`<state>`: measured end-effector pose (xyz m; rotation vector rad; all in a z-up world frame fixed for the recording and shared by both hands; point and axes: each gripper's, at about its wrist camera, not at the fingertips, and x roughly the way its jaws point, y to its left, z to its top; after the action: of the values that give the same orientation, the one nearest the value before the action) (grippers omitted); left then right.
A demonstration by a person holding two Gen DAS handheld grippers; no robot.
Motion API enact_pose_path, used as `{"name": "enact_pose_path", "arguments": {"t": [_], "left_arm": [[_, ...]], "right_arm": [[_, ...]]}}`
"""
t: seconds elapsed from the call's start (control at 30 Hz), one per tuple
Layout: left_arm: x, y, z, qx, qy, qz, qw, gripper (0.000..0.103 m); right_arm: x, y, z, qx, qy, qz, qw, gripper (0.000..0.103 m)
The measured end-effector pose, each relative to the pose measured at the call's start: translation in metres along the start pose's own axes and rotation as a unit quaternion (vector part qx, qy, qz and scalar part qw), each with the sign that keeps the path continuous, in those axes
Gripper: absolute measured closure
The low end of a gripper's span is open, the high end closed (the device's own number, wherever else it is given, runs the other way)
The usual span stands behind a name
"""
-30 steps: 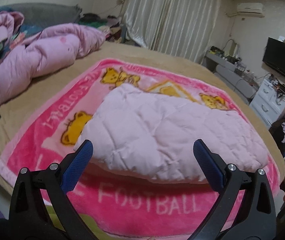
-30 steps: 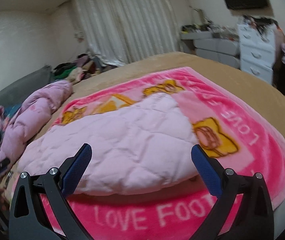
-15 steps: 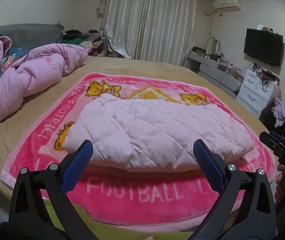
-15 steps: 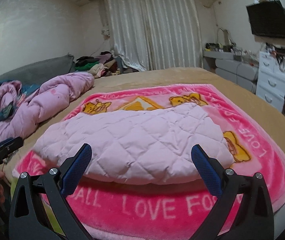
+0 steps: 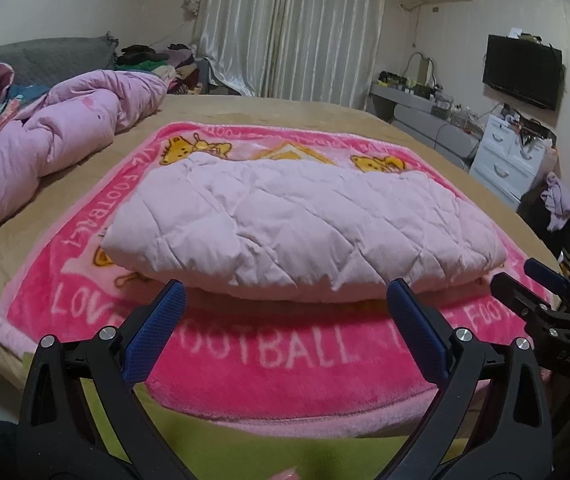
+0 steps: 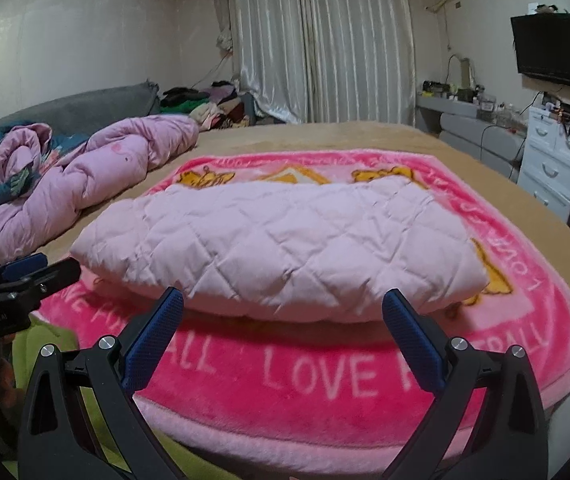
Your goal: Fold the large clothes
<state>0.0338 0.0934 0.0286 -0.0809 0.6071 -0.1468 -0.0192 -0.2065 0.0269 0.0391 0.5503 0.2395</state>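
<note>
We see our left gripper (image 5: 285, 294) as two black plastic arms with triangular cut-outs, each tipped with a blue, finely knurled pad (image 5: 156, 338) and fixed with two silver round-headed screws. Our right gripper (image 6: 283, 300) has the same build: black frame, blue textured pads (image 6: 153, 344), silver screws. Small pale lettering marks the black body of each, too small to read.

a pink cartoon blanket (image 5: 285, 364) is lying spread on the tan bed (image 5: 285, 110), a crumpled pink duvet (image 5: 65, 132) is sitting beside it, and a black tv (image 6: 551, 50) is hanging above white drawers (image 6: 553, 164).
</note>
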Motion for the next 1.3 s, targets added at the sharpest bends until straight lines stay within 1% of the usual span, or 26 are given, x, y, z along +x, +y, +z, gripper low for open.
{"name": "enact_pose_path", "arguments": {"t": [0.2, 0.37, 0.93, 1.13, 1.3], "left_arm": [[0.0016, -0.0021, -0.0028, 0.000, 0.002, 0.005, 1.0000, 0.009], [0.0006, 0.0004, -0.0038, -0.007, 0.004, 0.005, 1.0000, 0.009], [-0.0038, 0.0015, -0.0034, -0.009, -0.002, 0.005, 0.9999, 0.009], [-0.0054, -0.0001, -0.0027, -0.006, 0.001, 0.015, 0.9999, 0.009], [-0.0072, -0.0007, -0.0023, -0.008, 0.002, 0.016, 0.9998, 0.009]], "right_arm": [[0.0047, 0.0045, -0.0030, -0.005, 0.011, 0.006, 1.000, 0.004], [0.0051, 0.0058, -0.0035, -0.008, 0.013, 0.007, 1.000, 0.004], [0.0047, 0.0079, -0.0039, -0.007, 0.013, 0.007, 1.000, 0.004], [0.0049, 0.0082, -0.0038, -0.007, 0.014, 0.007, 1.000, 0.004], [0.0044, 0.0097, -0.0057, -0.009, 0.016, 0.008, 1.000, 0.004]]}}
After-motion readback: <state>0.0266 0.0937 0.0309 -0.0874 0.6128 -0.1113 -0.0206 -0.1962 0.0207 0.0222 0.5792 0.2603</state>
